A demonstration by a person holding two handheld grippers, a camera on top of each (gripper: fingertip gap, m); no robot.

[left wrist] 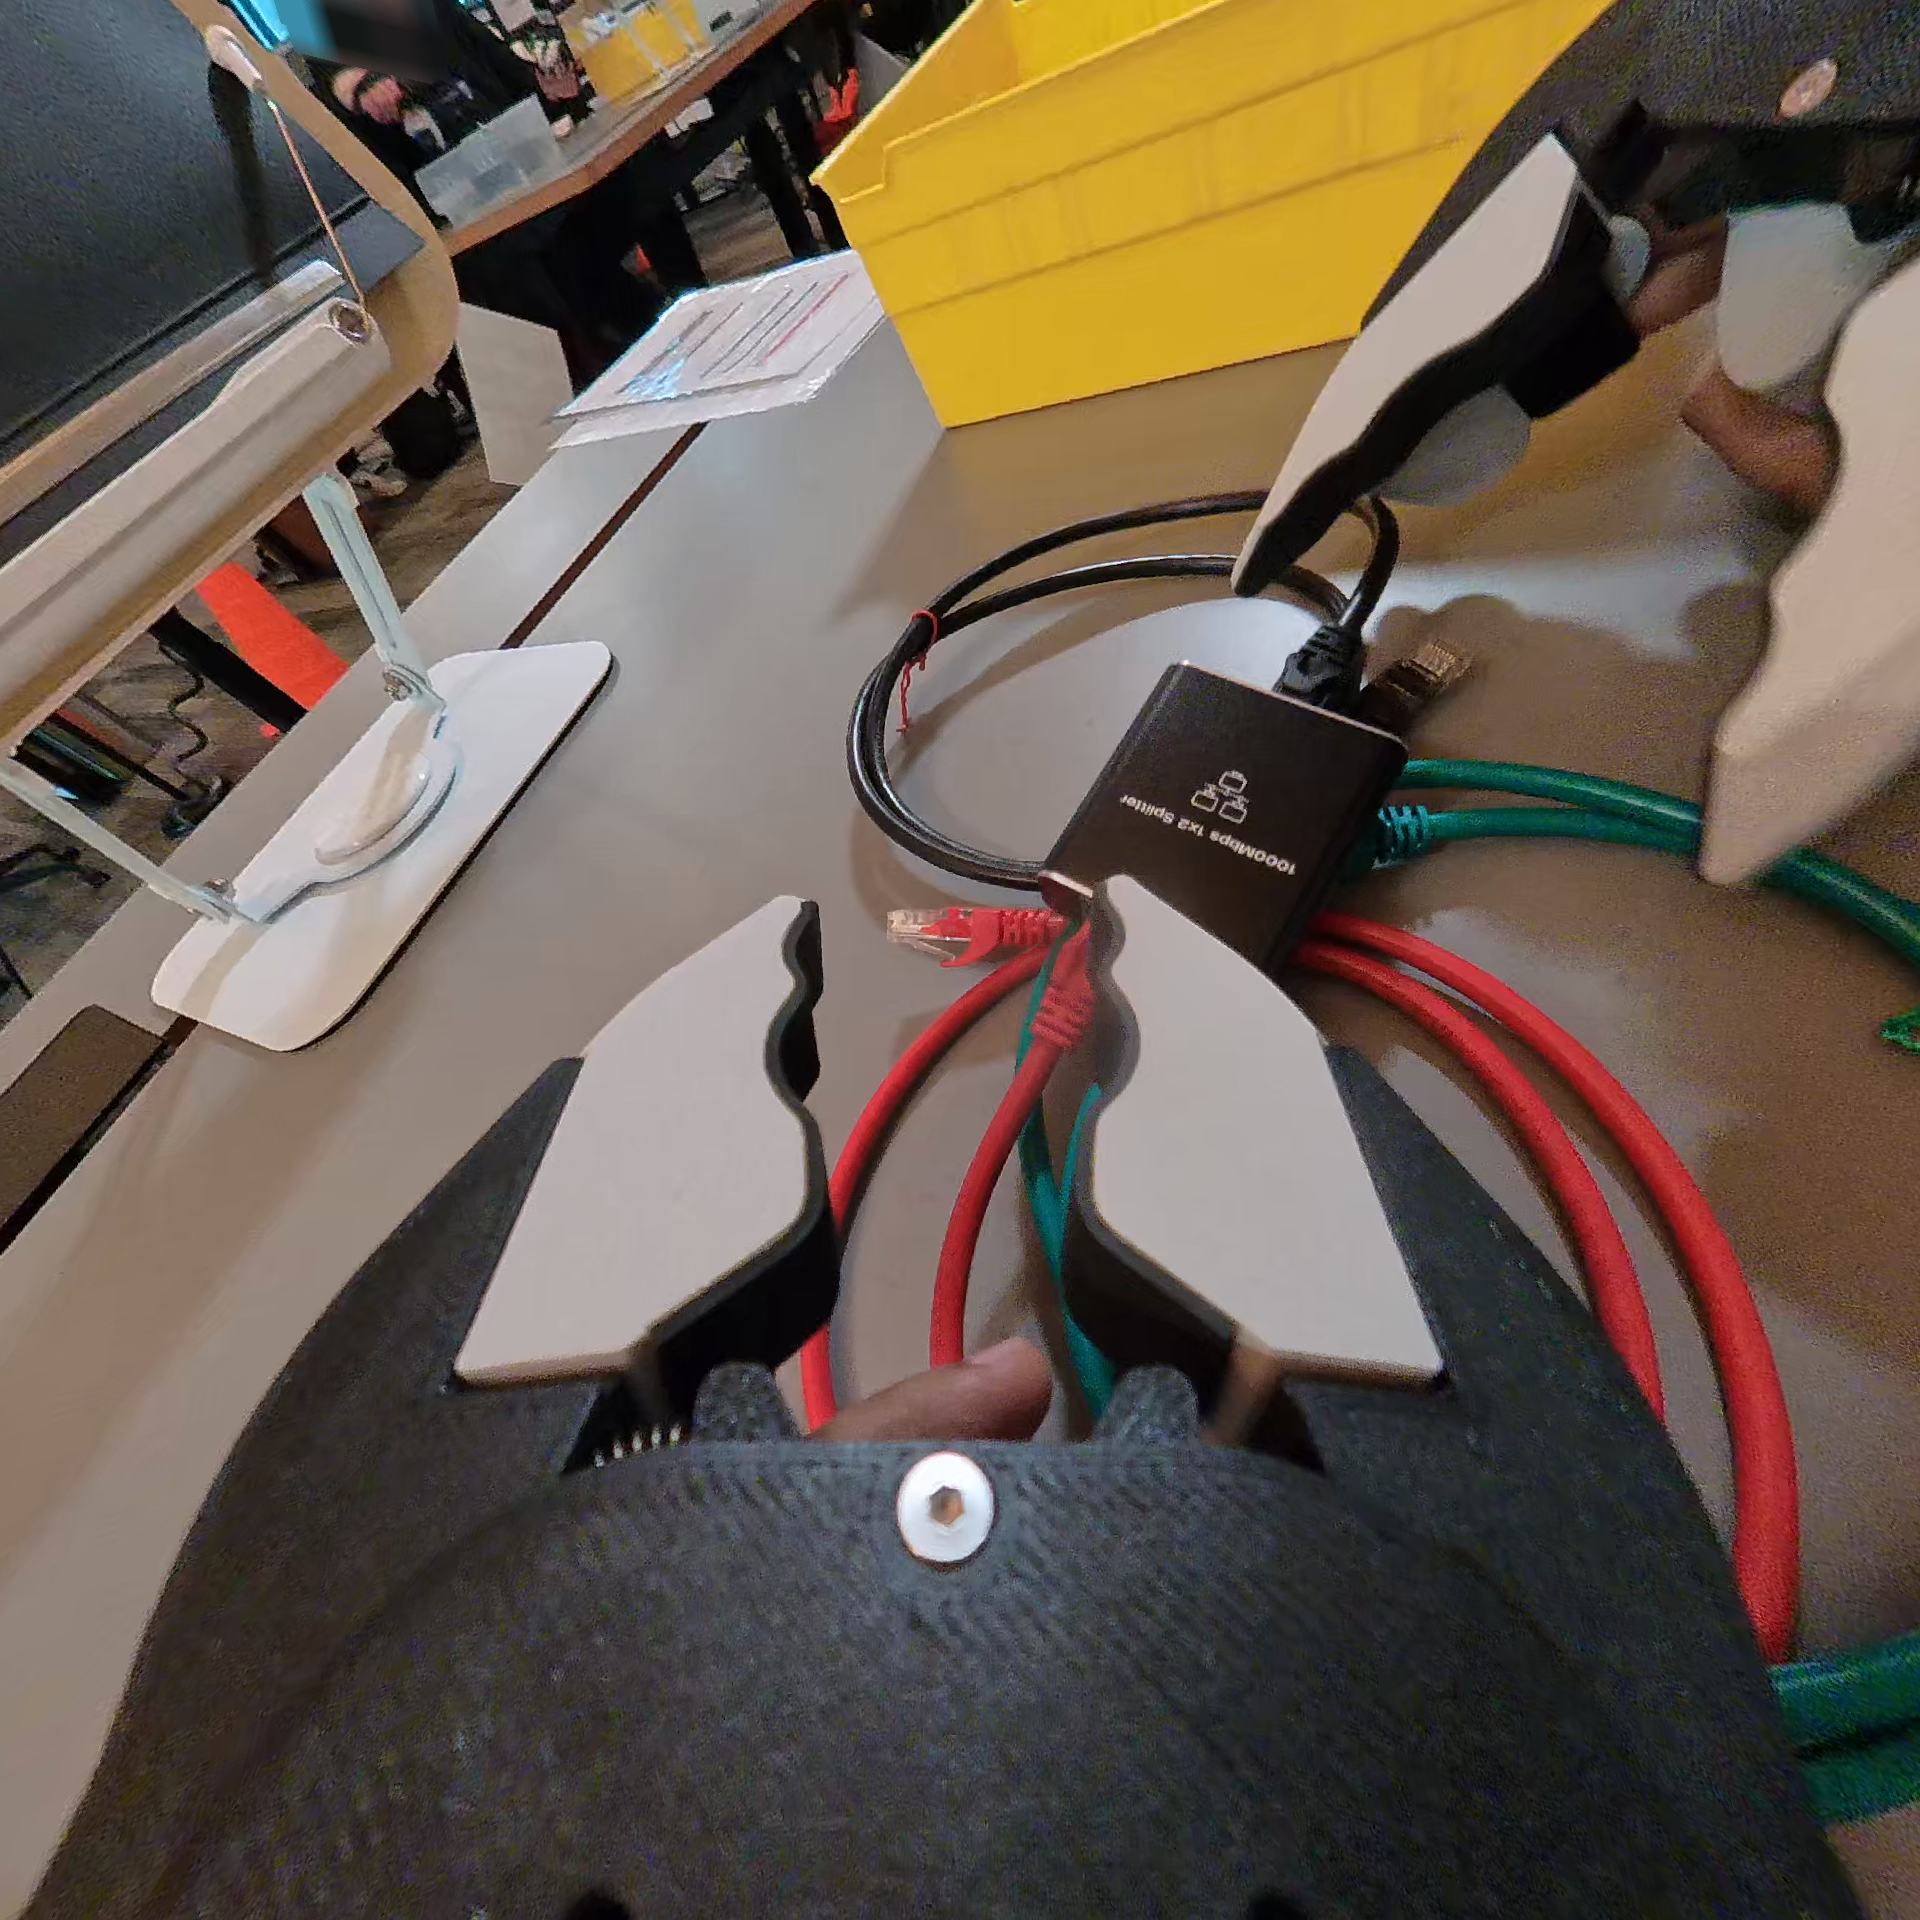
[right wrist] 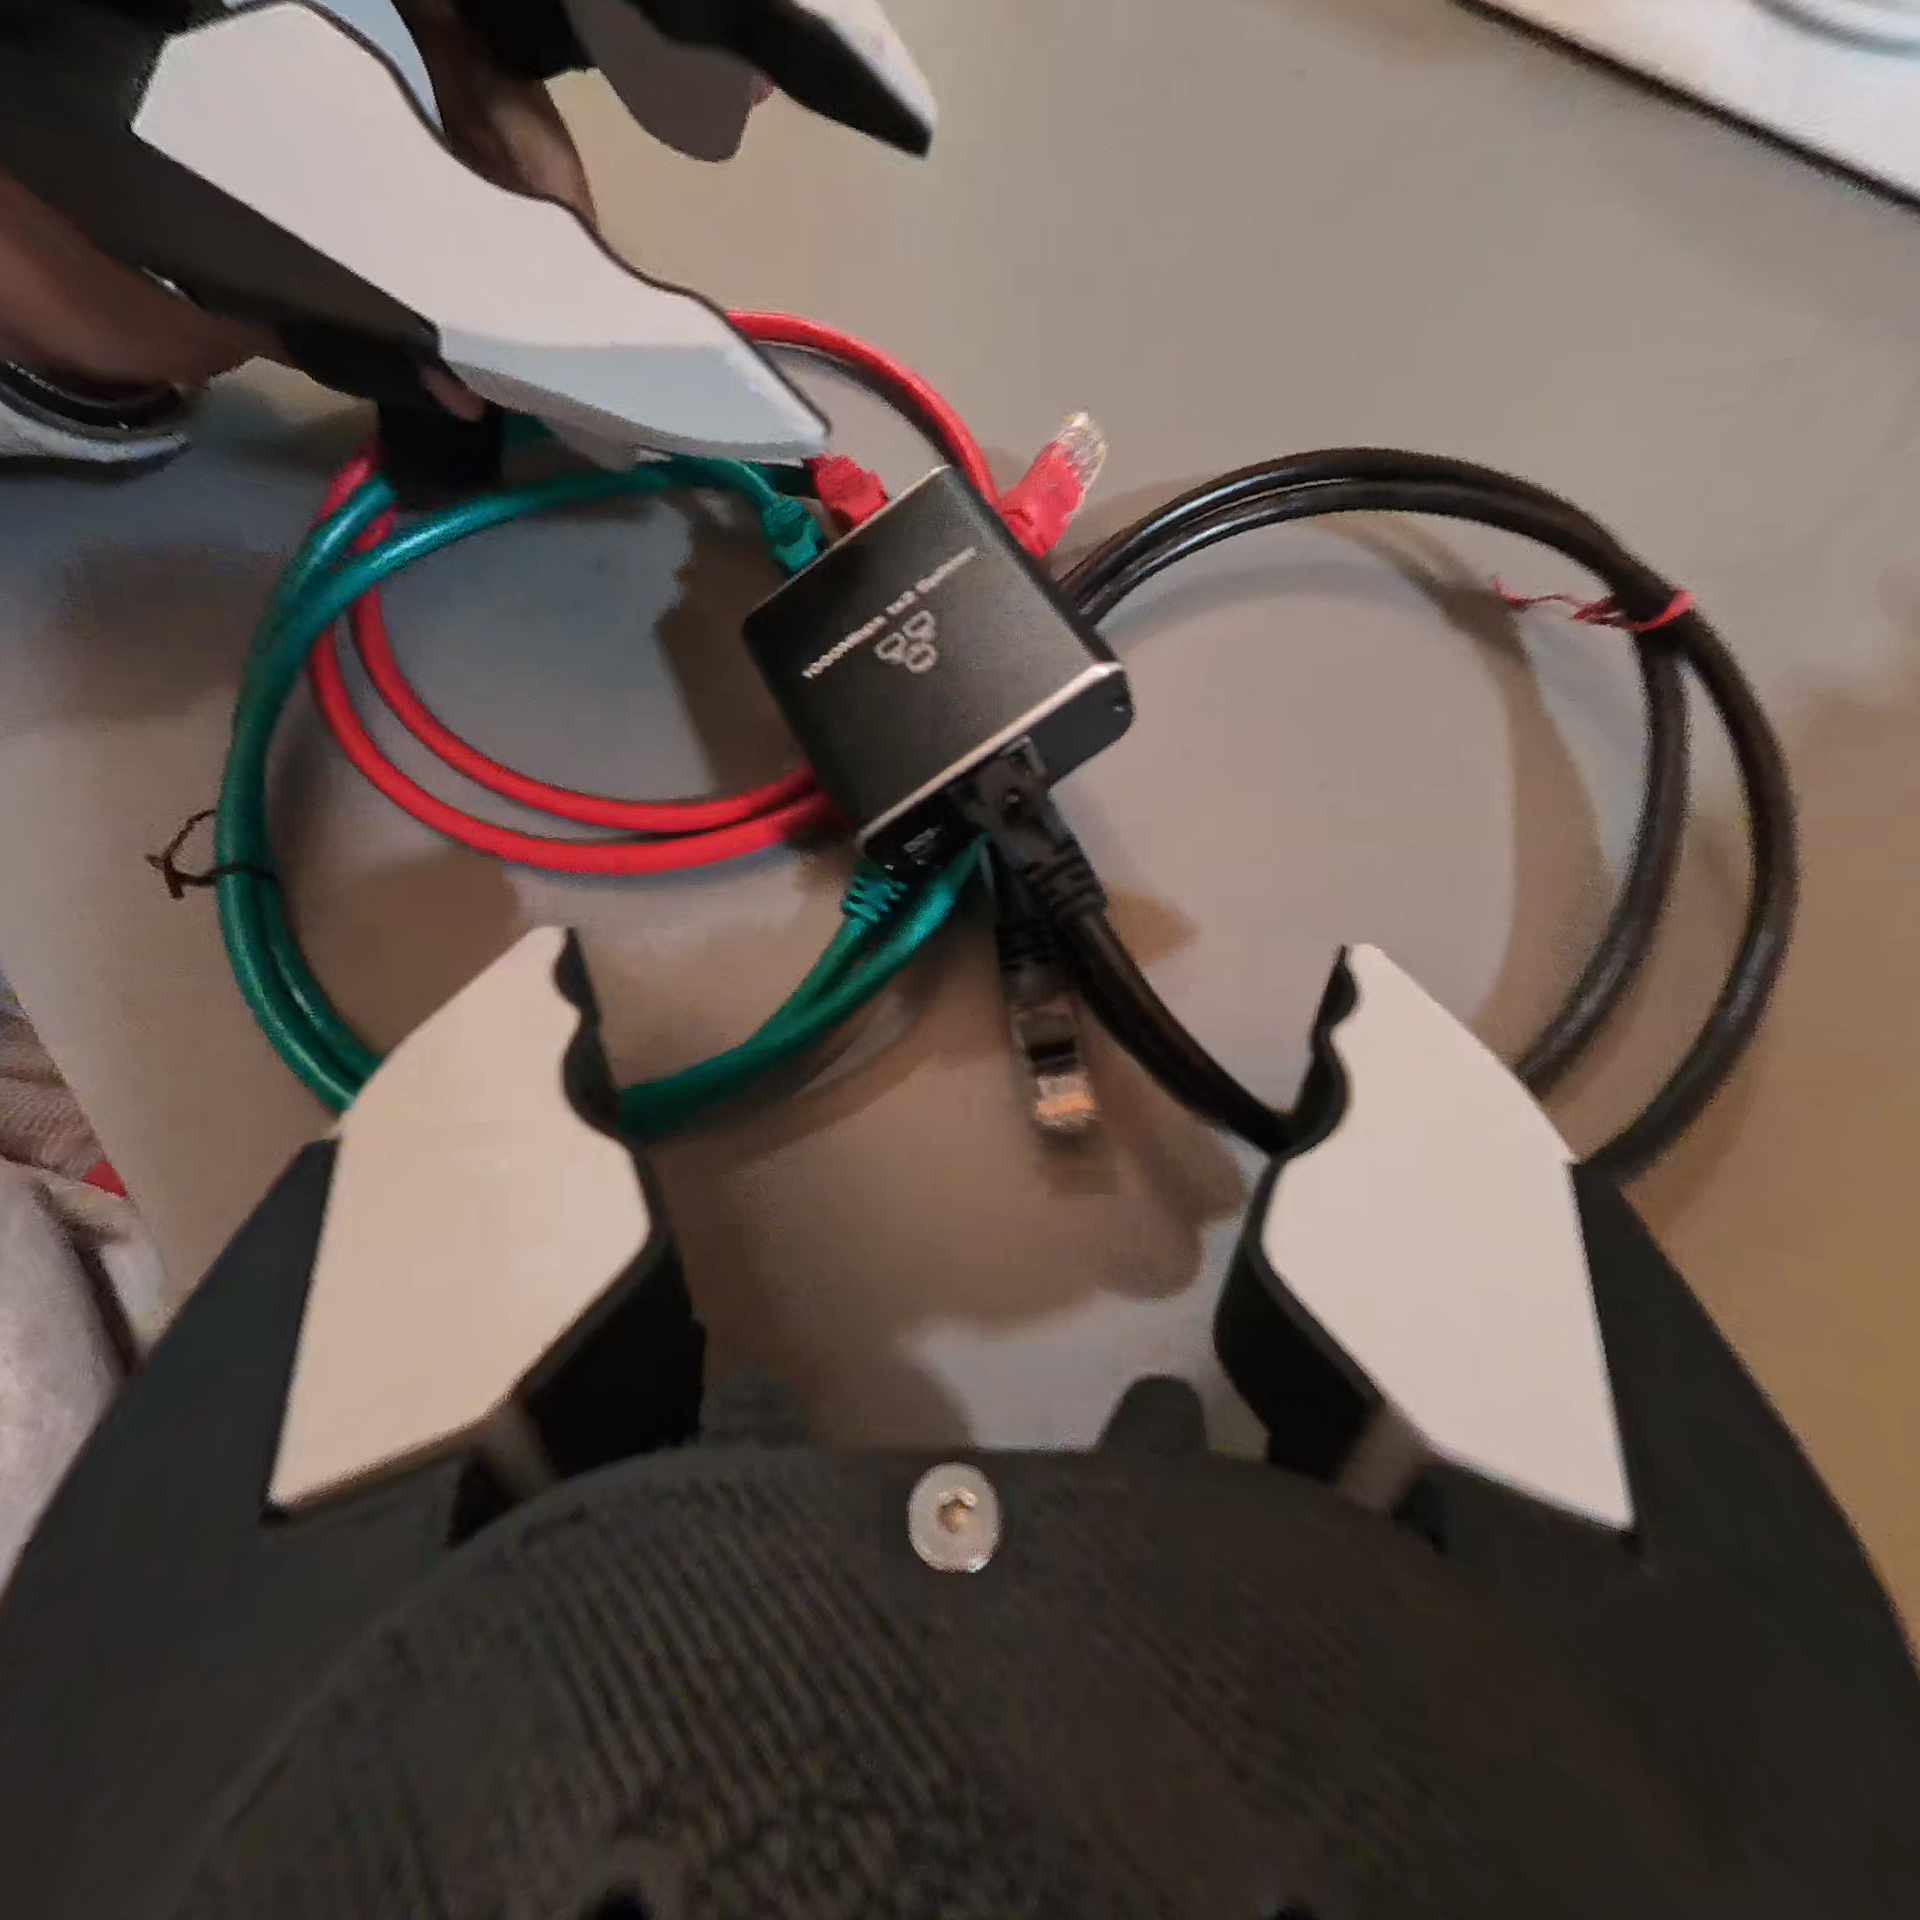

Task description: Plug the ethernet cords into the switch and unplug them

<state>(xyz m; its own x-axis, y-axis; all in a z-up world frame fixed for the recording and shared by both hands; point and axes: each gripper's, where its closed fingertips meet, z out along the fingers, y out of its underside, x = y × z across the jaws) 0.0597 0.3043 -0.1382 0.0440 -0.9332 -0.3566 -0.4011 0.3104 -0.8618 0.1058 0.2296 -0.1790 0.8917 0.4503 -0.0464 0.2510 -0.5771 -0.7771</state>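
Both claws stand spread with nothing between their pads. Left gripper (left wrist: 951,940) hangs over the red and green cords, its right finger (left wrist: 1226,1122) touching or just short of the switch's near corner; I cannot tell which. Right gripper (right wrist: 956,987) hovers wide at the six o'clock side of the black switch (right wrist: 935,665), on the grey table (right wrist: 1351,260). One plug of the red cord (right wrist: 582,800) and one of the green cord (right wrist: 281,935) sit in the switch's eleven o'clock face; a black cord (right wrist: 1704,831) is plugged at five o'clock. Loose plugs: red at one o'clock, black at six, green at seven. A yellow bin (left wrist: 1101,208) stands at twelve o'clock in the left wrist view.
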